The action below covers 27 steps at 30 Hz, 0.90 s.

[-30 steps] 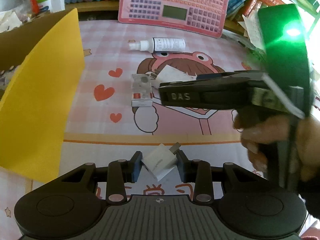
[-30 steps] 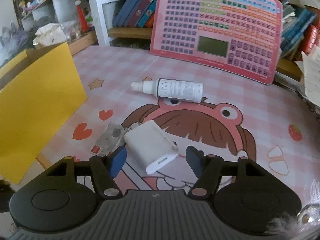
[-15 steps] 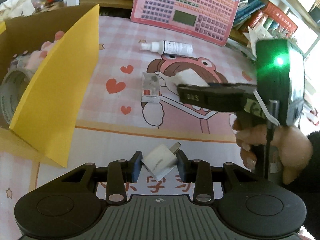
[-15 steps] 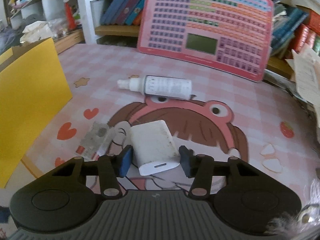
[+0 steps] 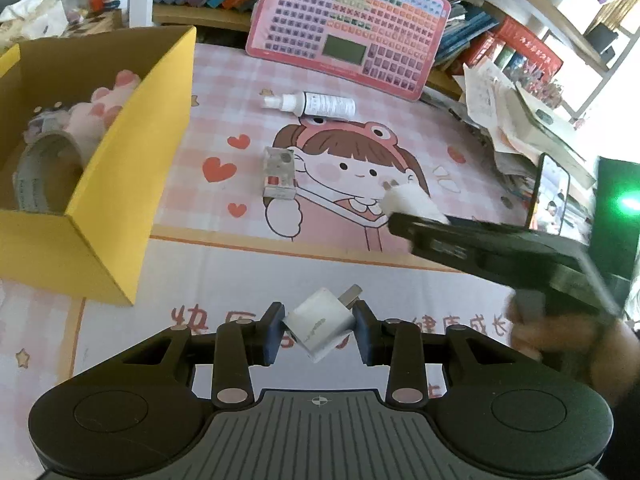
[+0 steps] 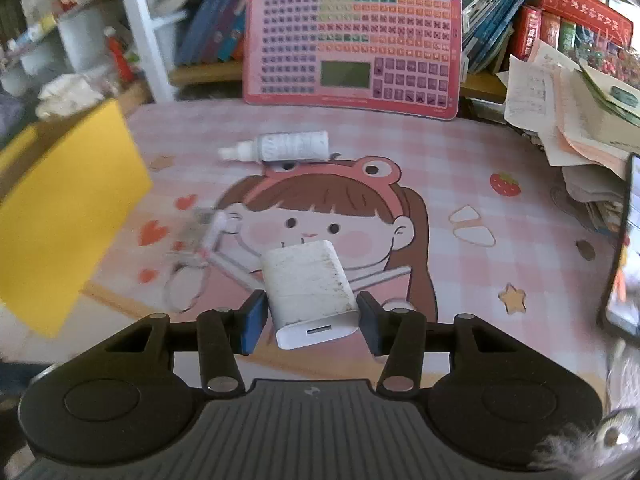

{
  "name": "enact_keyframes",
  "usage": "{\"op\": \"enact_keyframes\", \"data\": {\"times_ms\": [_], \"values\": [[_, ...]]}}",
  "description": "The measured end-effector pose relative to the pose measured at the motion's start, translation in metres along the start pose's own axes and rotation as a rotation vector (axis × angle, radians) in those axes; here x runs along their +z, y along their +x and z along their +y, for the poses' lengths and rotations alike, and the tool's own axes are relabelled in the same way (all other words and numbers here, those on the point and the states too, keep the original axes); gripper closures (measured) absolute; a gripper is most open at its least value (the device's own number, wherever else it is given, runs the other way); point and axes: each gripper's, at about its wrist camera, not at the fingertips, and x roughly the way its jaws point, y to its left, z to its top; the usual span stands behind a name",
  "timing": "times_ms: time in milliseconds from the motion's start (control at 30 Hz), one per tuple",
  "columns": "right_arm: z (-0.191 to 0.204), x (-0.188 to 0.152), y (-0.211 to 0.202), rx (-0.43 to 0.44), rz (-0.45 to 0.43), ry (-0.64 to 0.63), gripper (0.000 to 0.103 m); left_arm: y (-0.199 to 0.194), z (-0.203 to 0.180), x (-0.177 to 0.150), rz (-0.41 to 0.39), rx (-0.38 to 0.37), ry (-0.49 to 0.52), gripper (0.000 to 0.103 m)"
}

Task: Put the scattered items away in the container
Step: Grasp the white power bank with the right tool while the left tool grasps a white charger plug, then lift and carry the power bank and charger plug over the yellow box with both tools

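Observation:
My left gripper (image 5: 318,330) is shut on a small white plug adapter (image 5: 320,324), held above the mat to the right of the yellow box (image 5: 132,184). The box holds a tape roll (image 5: 44,172) and a pink plush (image 5: 102,116). My right gripper (image 6: 310,316) is shut on a larger white charger (image 6: 310,286), lifted above the mat; it shows in the left wrist view (image 5: 412,204) at the right. A white spray bottle (image 5: 312,103) and a clear small case (image 5: 279,173) lie on the pink mat.
A pink keyboard toy (image 5: 344,32) leans against the bookshelf at the back. Stacked papers and books (image 5: 516,120) crowd the right edge. A phone (image 5: 550,192) stands upright at the right. The yellow box also shows at the left in the right wrist view (image 6: 64,216).
Both grippers have risen and pulled back with their chargers. The right gripper took hold of the large charger and lifted it off the mat. The box's inside has come into the left view.

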Motion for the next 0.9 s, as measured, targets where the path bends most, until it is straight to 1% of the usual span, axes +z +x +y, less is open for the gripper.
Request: {"op": "enact_keyframes", "data": {"times_ms": [167, 300, 400, 533, 633, 900], "values": [[0.007, -0.022, -0.045, 0.059, -0.002, 0.042, 0.057, -0.017, 0.004, -0.011, 0.004, -0.024, -0.011, 0.068], [0.018, -0.039, -0.059, 0.074, 0.024, 0.048, 0.057, -0.030, 0.016, -0.019, -0.016, -0.049, -0.050, 0.068], [0.026, -0.046, -0.065, 0.056, 0.031, 0.043, 0.057, -0.039, 0.024, -0.021, -0.031, -0.072, -0.051, 0.068], [0.037, -0.052, -0.077, 0.023, 0.014, 0.050, 0.057, -0.048, 0.033, -0.026, -0.035, -0.109, -0.024, 0.068], [0.047, -0.057, -0.086, -0.001, 0.004, 0.057, 0.057, -0.055, 0.045, -0.031, -0.036, -0.137, -0.022, 0.068], [0.091, -0.075, -0.103, -0.053, 0.000, 0.076, 0.057, -0.077, 0.080, -0.041, -0.042, -0.202, 0.005, 0.068]]}}
